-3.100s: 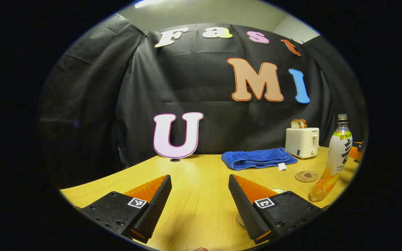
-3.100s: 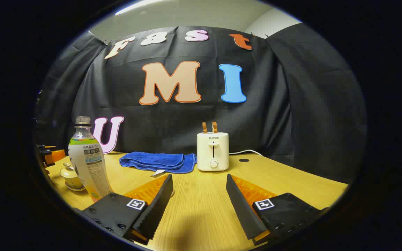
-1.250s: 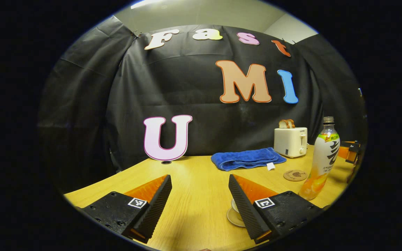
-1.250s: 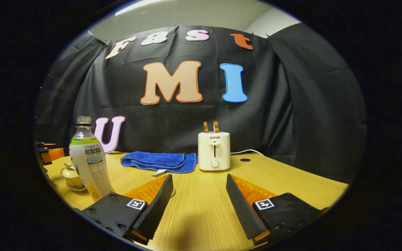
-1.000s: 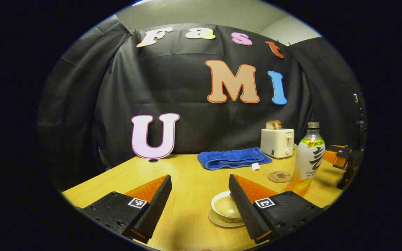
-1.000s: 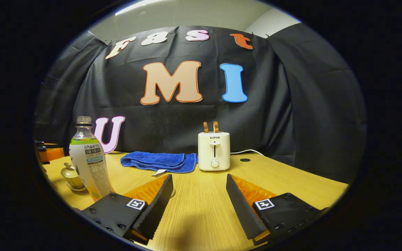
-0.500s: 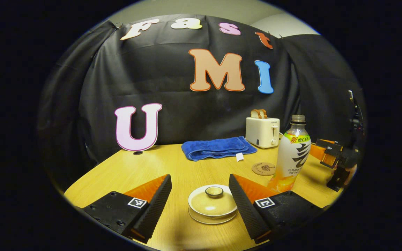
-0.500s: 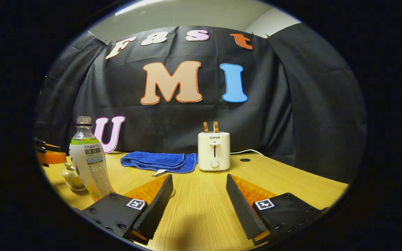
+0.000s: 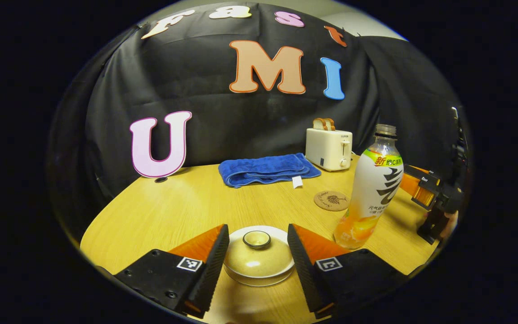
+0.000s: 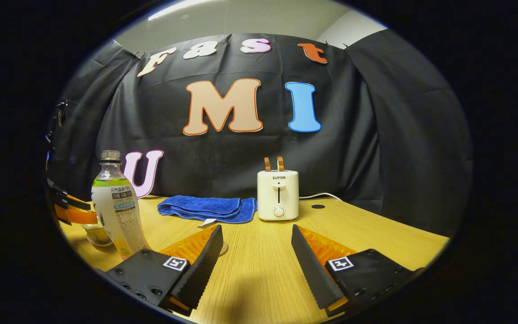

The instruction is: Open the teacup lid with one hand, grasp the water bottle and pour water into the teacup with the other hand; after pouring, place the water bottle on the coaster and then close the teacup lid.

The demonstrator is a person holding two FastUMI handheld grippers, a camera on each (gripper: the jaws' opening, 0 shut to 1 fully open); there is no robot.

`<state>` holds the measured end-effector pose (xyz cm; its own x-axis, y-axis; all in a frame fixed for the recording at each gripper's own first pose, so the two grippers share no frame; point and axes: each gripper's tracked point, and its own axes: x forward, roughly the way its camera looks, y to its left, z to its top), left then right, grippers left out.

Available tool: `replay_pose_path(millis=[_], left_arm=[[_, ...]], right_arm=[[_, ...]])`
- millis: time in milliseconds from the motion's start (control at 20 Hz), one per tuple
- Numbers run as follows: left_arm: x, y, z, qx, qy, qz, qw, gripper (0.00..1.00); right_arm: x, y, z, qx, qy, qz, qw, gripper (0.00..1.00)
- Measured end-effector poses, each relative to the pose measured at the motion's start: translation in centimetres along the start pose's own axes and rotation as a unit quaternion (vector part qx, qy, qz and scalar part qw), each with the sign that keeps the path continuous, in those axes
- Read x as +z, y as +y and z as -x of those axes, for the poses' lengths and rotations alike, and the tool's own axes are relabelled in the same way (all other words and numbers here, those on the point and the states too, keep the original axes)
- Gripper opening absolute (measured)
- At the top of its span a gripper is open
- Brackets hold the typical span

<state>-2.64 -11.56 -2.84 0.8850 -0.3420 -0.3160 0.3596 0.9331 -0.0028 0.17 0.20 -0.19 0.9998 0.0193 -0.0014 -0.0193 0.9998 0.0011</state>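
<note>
Teacup lid [image 9: 257, 253], domed with a small ring knob on top, sits closed on the teacup [image 9: 259, 280] near the front edge of the wooden table [image 9: 178, 211], and in the left gripper view it lies between the fingers of the left gripper [image 9: 257, 261], one finger on each side of it; the fingers are spread and close beside the lid, though whether they touch it cannot be told. Behind lie a folded blue towel [image 9: 265, 169] and, right of that, a white toaster [image 9: 328, 143] with bread slices in its slots. Right of the cup, a round coaster [image 9: 331, 200] lies flat on the table, and just right of it the water bottle [image 9: 372, 189] stands upright without a cap. Farther right, at the table's edge, the other gripper shows. In the right gripper view the bottle stands at the left with the cup partly hidden behind it, and the right gripper [image 10: 254, 261] hangs over bare table with its fingers spread wide, holding nothing, pointing toward the toaster.
</note>
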Motion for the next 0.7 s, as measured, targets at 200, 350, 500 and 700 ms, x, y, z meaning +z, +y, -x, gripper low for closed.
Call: replay_pose_path(millis=[200,350,500,700], left_arm=[[-0.01,0.0,-0.01,0.002,0.004,-0.012,1.0,0.62],[0.16,0.3,-0.14,0.007,0.003,-0.017,1.0,0.47],[0.05,0.36,-0.16,0.01,0.006,-0.029,1.0,0.3],[0.01,0.37,-0.17,0.008,0.006,-0.052,0.999,0.28]], right_arm=[[0.01,0.02,0.06,0.001,0.0,0.0,1.0,0.97],[-0.01,0.04,0.03,0.001,0.0,0.0,1.0,0.96],[0.01,0.03,0.02,0.001,0.0,0.0,1.0,0.96],[0.0,0.03,0.03,0.001,0.0,0.0,1.0,0.97]])
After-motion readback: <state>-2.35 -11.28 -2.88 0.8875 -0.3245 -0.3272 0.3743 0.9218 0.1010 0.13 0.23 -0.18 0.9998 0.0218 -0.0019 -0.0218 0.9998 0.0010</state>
